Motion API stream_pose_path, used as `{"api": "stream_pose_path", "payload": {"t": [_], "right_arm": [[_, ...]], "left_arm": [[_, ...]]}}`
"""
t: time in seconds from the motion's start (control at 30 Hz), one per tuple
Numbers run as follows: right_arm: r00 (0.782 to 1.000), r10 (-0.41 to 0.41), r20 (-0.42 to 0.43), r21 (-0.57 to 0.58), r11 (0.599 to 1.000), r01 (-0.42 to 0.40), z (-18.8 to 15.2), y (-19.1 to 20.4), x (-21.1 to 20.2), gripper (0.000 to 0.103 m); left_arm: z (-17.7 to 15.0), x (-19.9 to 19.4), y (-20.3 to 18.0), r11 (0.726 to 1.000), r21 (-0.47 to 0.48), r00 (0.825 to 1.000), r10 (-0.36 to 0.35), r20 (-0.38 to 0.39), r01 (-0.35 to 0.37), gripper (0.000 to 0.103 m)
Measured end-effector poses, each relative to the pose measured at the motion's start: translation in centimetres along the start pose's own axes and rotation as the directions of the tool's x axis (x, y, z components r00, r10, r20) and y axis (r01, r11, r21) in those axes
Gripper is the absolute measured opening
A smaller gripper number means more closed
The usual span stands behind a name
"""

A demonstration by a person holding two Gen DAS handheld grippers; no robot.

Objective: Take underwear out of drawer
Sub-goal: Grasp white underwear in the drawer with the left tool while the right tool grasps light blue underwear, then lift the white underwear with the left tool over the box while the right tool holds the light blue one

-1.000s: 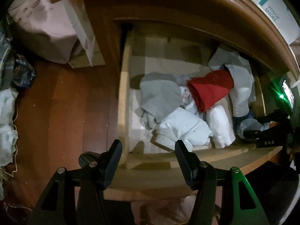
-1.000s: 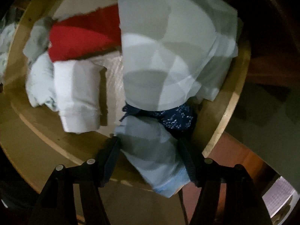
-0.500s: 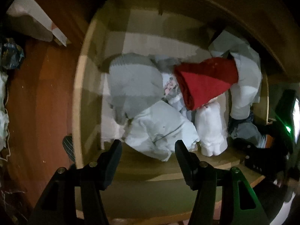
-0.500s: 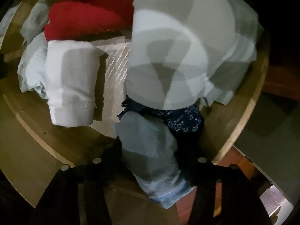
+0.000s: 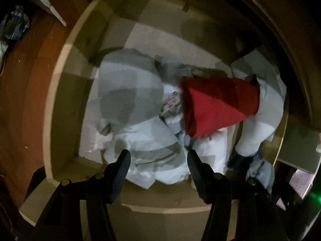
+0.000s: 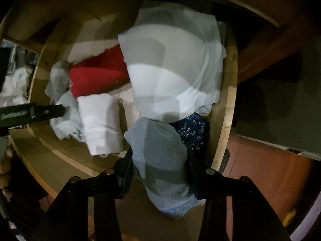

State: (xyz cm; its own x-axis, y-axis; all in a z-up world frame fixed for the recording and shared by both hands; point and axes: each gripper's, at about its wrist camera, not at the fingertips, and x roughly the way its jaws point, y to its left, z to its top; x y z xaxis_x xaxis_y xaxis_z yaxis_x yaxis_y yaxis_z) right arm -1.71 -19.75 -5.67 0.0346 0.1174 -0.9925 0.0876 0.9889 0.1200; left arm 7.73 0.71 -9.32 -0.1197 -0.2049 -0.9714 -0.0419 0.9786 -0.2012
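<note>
In the open wooden drawer there's a messy pile of folded stuff: a red piece sits on top in the middle, a big grey one to its left, a white roll near the front edge, a wide pale garment draped along the right wall, and a dark blue dotted bit tucked under it. Compared with a second ago, the left tool has dropped closer over the pile, and the right tool has gone from loosely straddling to squeezing. The left tool is spread, hovering over a whitish bundle, not pinching anything. The grey-blue underwear sits right between the right tool's closing jaws, pads pressing its sides, at the drawer's front right corner.
</note>
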Motion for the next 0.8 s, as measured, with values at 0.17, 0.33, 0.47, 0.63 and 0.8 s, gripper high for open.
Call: {"api": "stream_pose_path", "payload": {"t": [0.17, 0.33, 0.47, 0.63, 0.8], "right_arm": [[1.000, 0.028, 0.011, 0.031, 0.999, -0.028, -0.3, -0.5, -1.9, 0.043], [0.999, 0.034, 0.001, 0.024, 0.999, -0.034, 0.5, -0.6, -2.1, 0.043], [0.999, 0.041, 0.000, 0.024, 0.999, -0.041, 0.9, 0.0, -1.9, 0.043], [0.999, 0.038, 0.009, 0.022, 0.999, -0.038, 1.3, 0.8, -1.5, 0.043], [0.998, 0.047, 0.040, 0.028, 0.998, -0.048, 1.1, 1.4, -2.2, 0.043]], "left_arm": [[0.8, 1.6, -0.4, 0.999, -0.023, 0.998, 0.045, -0.046, -0.046, 0.063], [1.4, 2.6, -1.9, 0.995, 0.038, 0.993, 0.097, -0.069, -0.095, 0.065], [1.4, 2.7, -2.9, 0.986, 0.111, 0.990, 0.129, -0.049, -0.123, 0.056], [1.1, 1.8, -2.9, 0.982, 0.165, 0.995, 0.100, -0.026, -0.094, 0.038], [0.4, 0.7, -3.1, 0.976, 0.193, 0.995, 0.097, 0.016, -0.099, 0.033]]}}
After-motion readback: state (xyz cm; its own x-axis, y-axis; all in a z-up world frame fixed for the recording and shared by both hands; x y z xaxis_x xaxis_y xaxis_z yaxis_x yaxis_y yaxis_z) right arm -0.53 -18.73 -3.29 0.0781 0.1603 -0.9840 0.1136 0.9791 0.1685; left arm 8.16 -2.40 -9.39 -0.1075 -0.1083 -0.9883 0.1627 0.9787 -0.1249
